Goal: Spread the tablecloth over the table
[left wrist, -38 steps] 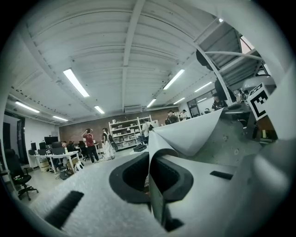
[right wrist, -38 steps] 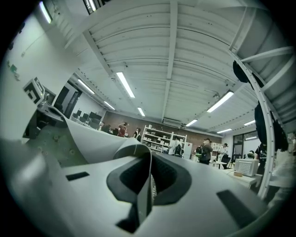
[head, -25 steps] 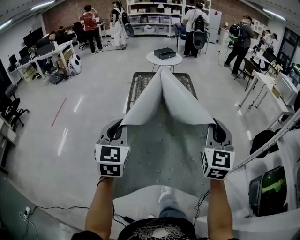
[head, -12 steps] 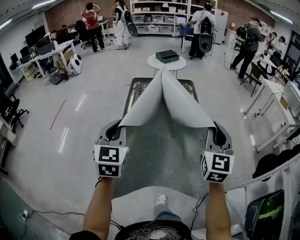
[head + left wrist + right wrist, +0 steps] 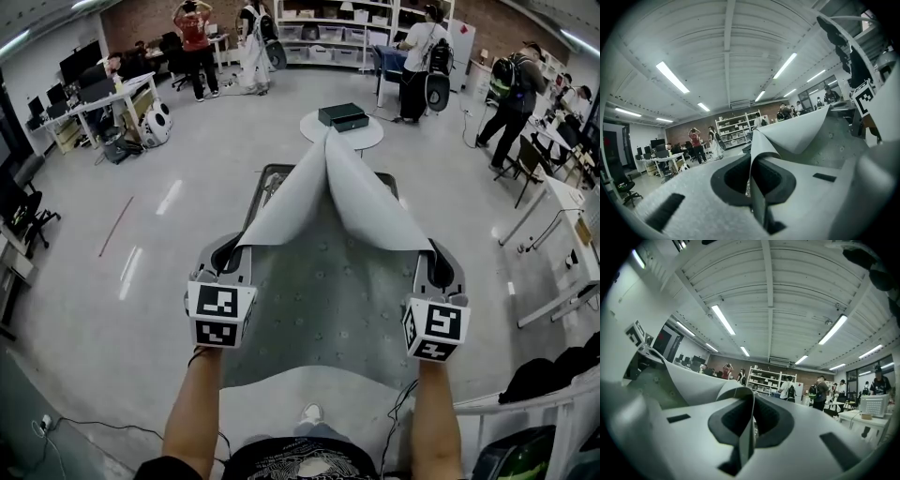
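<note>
Tongs first: the left tongs (image 5: 236, 249) and the right tongs (image 5: 434, 251) are both closed tight, each pinching a corner of the cloth (image 5: 323, 202). Each gripper view shows the thin sheet edge nipped between the pads. As I read it, the coming move turns on the cloth being folded back on itself. From the two held corners the pale flaps run away to 12 o'clock and meet in a peak on the centre line, while the speckled part lies flat on the counter (image 5: 270, 178) below and between my hands. The counter's long axis runs 6 to 12, and its far end, past the fold, shows bare mesh. So I judge the corners must travel straight to 12 o'clock together. Neither hand is nearer; they sit abreast at 9 and 3 of the centre line. Just beyond the far end at 12 is a round stand (image 5: 341, 133) with a black box (image 5: 342, 115) on it, which I would mind when the corners come down. People (image 5: 194, 33) from 11 to 2 o'clock are well apart.
</note>
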Tool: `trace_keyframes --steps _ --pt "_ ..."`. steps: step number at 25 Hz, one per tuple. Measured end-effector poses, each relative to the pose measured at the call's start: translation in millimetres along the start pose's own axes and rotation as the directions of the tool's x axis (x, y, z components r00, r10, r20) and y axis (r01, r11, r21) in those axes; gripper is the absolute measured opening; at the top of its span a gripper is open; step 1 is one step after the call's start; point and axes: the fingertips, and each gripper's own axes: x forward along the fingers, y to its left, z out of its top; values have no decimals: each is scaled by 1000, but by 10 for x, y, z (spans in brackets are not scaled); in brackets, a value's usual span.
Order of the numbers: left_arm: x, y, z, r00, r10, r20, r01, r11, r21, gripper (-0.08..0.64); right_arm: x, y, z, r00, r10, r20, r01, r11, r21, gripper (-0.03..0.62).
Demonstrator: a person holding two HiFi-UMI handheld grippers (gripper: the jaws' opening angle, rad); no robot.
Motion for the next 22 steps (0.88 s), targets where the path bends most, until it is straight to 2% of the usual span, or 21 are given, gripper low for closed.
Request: trace_keyframes --steps 8,16,22 --pt "368 73 176 1000 18 0 -18 1000 15 9 386 -228 11 1000 9 5 -9 1000 -9 6" --pt "869 245 100 1000 14 -5 -14 1000 14 9 877 -243 -115 1000 8 -5 -8 1000 -23 6" --pt "1487 490 -37 1000 4 -14 -4 1000 0 9 1486 -227 -261 1000 -2 -29 1 1000 -28 6"
